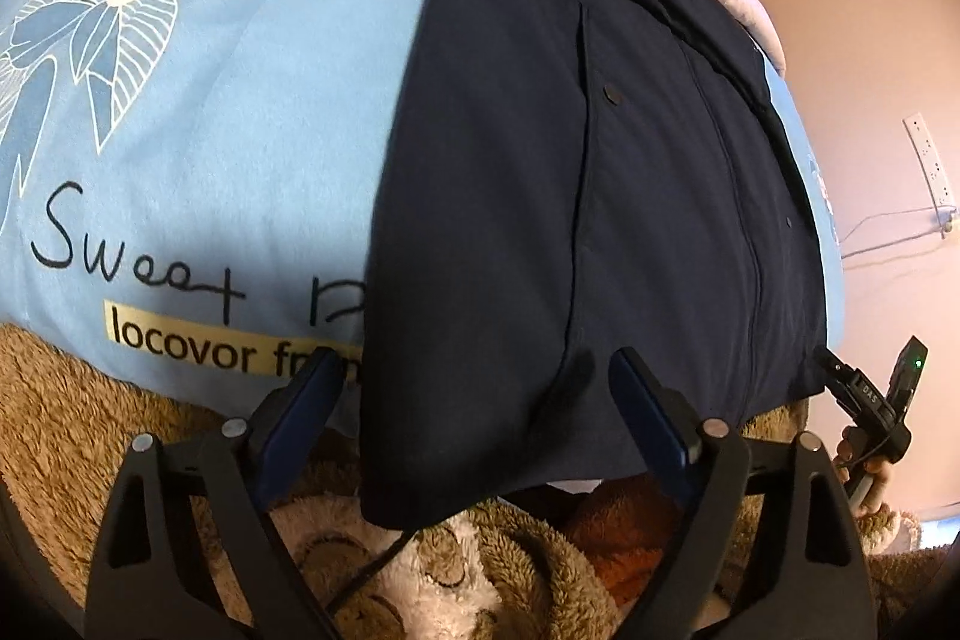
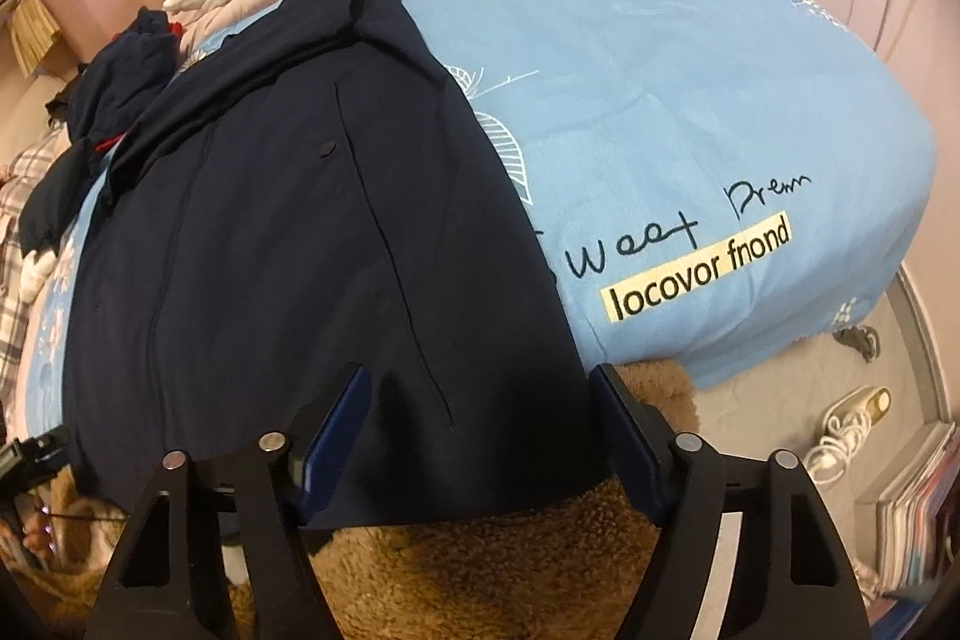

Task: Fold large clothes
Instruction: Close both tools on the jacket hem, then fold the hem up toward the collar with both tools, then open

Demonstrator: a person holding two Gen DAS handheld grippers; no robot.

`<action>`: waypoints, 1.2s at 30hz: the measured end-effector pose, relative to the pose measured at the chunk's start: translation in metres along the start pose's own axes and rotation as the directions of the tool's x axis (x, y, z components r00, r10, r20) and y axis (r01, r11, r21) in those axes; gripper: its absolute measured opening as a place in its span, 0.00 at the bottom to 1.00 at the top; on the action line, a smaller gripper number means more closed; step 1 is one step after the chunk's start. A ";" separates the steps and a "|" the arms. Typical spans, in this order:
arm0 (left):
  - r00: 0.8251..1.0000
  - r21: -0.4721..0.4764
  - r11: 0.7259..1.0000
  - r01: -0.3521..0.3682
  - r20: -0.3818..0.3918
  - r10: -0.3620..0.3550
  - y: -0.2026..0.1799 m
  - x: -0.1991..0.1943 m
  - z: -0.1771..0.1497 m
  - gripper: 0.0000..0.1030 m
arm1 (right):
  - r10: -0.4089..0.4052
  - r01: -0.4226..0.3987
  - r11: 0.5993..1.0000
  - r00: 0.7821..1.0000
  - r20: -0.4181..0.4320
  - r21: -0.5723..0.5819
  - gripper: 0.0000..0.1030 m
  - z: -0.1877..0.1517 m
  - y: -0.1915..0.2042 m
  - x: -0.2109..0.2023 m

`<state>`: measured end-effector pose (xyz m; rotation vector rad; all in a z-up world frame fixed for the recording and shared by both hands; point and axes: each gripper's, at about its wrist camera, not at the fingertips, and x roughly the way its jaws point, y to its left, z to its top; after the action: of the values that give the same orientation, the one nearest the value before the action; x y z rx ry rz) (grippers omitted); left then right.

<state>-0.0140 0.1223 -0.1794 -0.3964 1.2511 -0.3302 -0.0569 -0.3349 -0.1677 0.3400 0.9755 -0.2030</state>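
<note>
- Left wrist view: your left gripper (image 1: 474, 376) has its jaws open astride the near left corner of the dark garment (image 1: 576, 196), which lies flat along the bed's (image 1: 240, 160) near edge, hem hanging over it. The pads don't yet press the cloth. Close too shallow and you may pinch one layer only.
- Right wrist view: your right gripper (image 2: 480, 394) is likewise open over the garment's (image 2: 288, 250) other near corner. The brown blanket (image 2: 480, 568) below could get caught in the grip too.

A dark navy garment (image 2: 288, 250) lies spread flat, hem overhanging the bed's edge.
</note>
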 end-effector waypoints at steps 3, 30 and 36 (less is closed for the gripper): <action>1.000 0.003 1.000 0.021 -0.020 -0.021 -0.001 0.002 -0.004 0.87 | -0.002 0.002 1.000 1.000 -0.004 0.001 0.67 0.000 -0.003 0.000; 0.981 0.008 0.984 0.176 0.079 -0.176 -0.033 -0.042 -0.009 0.05 | 0.178 -0.173 0.981 0.983 0.042 -0.093 0.07 0.000 0.014 -0.039; 0.944 0.080 0.973 0.216 0.236 -0.229 -0.050 -0.096 -0.003 0.04 | 0.262 -0.236 0.959 0.951 0.167 -0.157 0.06 0.010 0.031 -0.086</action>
<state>-0.0459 0.1210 -0.0755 -0.5182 0.9559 -0.4913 -0.0866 -0.3087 -0.0853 0.3103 0.7478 0.0619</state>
